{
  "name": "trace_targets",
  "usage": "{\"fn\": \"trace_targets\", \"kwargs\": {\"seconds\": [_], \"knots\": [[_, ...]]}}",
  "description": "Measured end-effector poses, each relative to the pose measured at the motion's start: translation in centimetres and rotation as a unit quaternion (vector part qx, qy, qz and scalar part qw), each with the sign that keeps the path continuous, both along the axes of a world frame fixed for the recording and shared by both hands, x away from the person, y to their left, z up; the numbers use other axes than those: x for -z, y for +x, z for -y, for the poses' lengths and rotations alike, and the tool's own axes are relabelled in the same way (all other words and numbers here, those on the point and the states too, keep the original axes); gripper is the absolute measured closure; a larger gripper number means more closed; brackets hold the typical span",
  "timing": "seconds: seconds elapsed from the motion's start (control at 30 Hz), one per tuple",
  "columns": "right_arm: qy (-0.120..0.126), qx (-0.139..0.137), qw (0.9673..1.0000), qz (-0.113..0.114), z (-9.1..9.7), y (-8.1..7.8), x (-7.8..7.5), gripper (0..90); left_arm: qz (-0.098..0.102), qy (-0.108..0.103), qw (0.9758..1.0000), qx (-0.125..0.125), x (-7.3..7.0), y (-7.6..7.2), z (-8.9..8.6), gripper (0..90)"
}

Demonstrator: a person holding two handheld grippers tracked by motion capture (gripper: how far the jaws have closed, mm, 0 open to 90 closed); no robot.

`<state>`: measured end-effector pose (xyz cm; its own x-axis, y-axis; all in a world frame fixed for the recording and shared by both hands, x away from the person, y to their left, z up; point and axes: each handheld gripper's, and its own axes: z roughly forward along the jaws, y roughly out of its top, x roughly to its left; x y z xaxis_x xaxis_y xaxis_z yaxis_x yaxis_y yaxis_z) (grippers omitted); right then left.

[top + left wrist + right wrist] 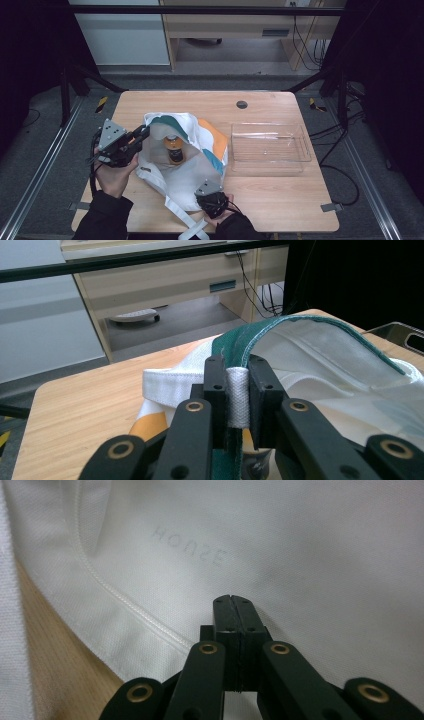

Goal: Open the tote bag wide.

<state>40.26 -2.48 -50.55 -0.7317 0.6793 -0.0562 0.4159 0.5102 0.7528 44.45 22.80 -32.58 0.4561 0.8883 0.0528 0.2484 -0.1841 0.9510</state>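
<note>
— Left gripper point(141, 135) had what, then?

— Its jaws were clamped on the bag's point(192, 170) rim, white strap point(238, 400) pinched between them in the left gripper view, green edge point(260, 335) arching away over the opening. It held that side of the mouth up, at the table's point(280, 200) left.

— And the right gripper point(209, 196)?

— Jaws pressed together, nothing visibly between them. In its own view it sat against the white cloth point(300, 555), just below the printed "HOUSE" point(189, 545). From above it lay at the bag's near edge, by the loose strap point(187, 222). Whether it pinned the cloth or merely rested there could not be told.

— What was in the bag?

— One bottle point(174, 148), dark with an orange cap end, lying inside the open mouth, near the middle of the table.

— And the bin point(270, 148)?

— Clear, to the bag's right, just beside it. Nothing could be made out inside.

— So how far along?

— Early, by the look of it. The mouth was open and held; that much was done. The bottle had not been gripped or lifted, and if it was bound for the bin, the whole carry was left. The right gripper would need to open and reach in first.
</note>
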Motion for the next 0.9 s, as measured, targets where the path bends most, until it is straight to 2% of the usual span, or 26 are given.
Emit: {"fn": "trace_targets", "kwargs": {"seconds": [0.5,0.9], "knots": [[0.0,0.001,1.0,0.0,-0.1,0.0,0.0,90.0,-0.004,-0.001,0.9999,-0.013,0.2,1.2,0.1,80.8],[-0.001,-0.001,1.0,0.001,-0.2,0.1,0.0,90.0,-0.014,0.004,0.9995,-0.027,0.6,3.2,0.7,80.9]]}}
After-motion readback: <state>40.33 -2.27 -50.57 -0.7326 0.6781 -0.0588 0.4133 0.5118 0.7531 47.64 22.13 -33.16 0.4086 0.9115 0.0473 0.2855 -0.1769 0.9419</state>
